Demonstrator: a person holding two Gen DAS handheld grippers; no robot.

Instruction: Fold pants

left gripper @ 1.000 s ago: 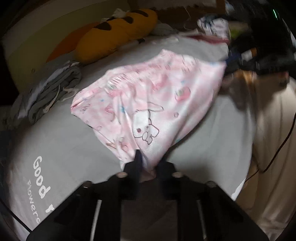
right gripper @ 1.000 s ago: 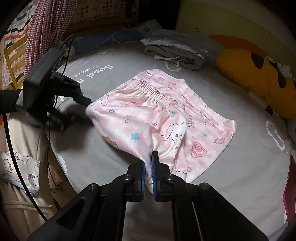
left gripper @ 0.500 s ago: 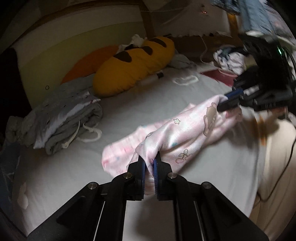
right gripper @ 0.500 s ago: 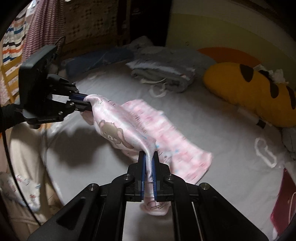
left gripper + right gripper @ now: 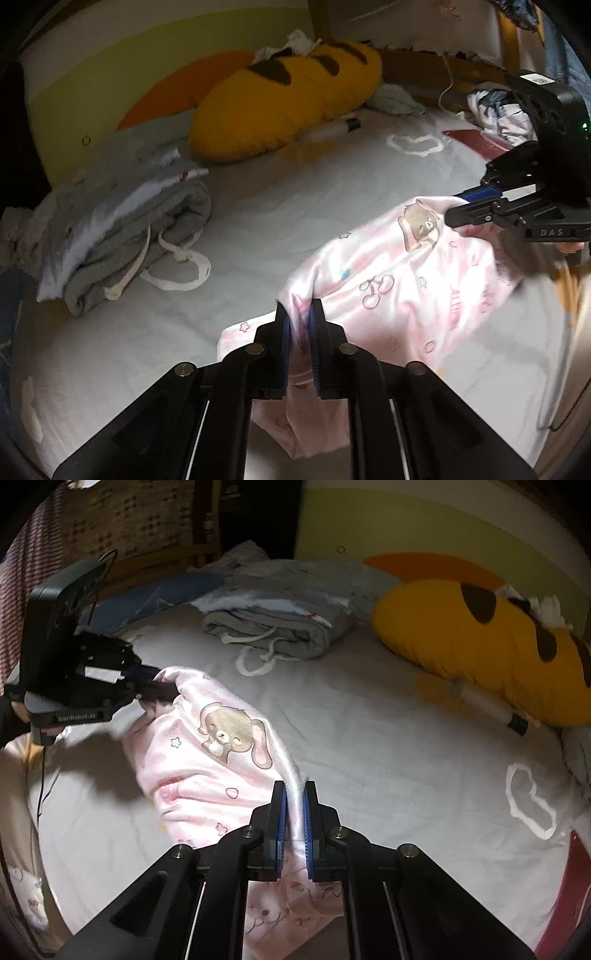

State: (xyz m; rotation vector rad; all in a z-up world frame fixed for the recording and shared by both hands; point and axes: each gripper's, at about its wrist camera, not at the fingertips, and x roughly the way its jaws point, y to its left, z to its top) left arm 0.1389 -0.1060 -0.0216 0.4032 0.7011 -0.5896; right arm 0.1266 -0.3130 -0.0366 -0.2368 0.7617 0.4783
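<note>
The pink cartoon-print pants [image 5: 399,291] hang stretched between both grippers above the grey bed sheet [image 5: 266,221]. My left gripper [image 5: 300,314] is shut on one end of the pants, with cloth drooping below its fingers. My right gripper [image 5: 294,794] is shut on the other end of the pants [image 5: 207,760]. In the left wrist view the right gripper [image 5: 458,206] shows at the right, pinching the cloth near a bunny print. In the right wrist view the left gripper [image 5: 159,683] shows at the left, pinching the far end.
A folded grey garment with white drawstrings [image 5: 122,243] lies on the bed to the left, also in the right wrist view [image 5: 273,627]. A long yellow plush pillow [image 5: 280,107] lies along the headboard. A red item [image 5: 476,142] and loose clothes sit at the far right.
Both grippers have lifted the pants off the sheet and carried them toward the headboard. The pants went from lying spread flat to hanging in a fold between the grippers.
</note>
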